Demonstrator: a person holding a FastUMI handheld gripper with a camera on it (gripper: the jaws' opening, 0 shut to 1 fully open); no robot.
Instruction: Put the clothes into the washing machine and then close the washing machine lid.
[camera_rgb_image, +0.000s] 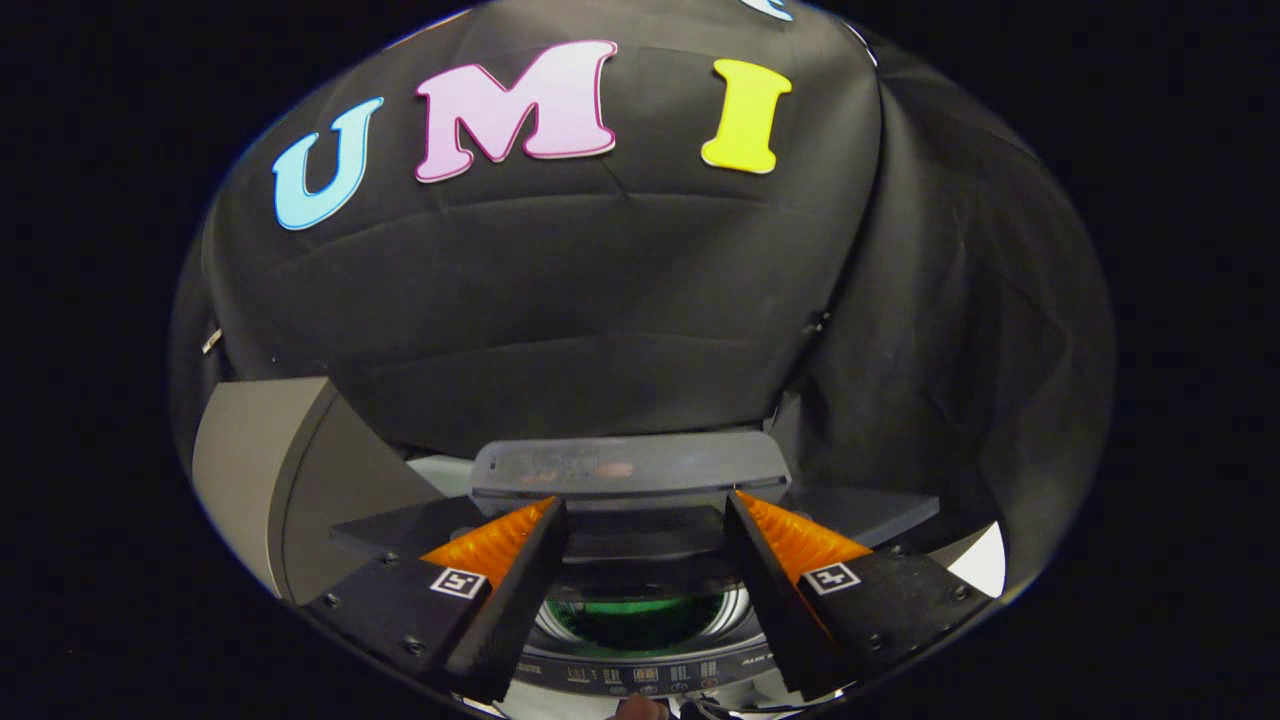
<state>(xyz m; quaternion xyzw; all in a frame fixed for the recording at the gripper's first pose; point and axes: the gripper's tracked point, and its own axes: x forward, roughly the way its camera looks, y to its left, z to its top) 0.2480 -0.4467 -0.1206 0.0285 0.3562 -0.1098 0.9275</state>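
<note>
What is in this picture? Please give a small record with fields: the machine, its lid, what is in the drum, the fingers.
machine: top-loading washing machine, below and between the fingers
lid: folded lid raised, just beyond the fingertips, apart from them
drum: something green lies inside; what it is cannot be told
gripper: gripper open, fingers wide apart, holding nothing
backdrop: black cloth wall behind the machine

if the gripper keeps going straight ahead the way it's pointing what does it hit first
Most likely the raised lid of the washing machine, which stands just beyond the open gripper and spans the gap between its fingertips. The drum opening lies lower, between the fingers. Depth is hard to judge here.
</note>
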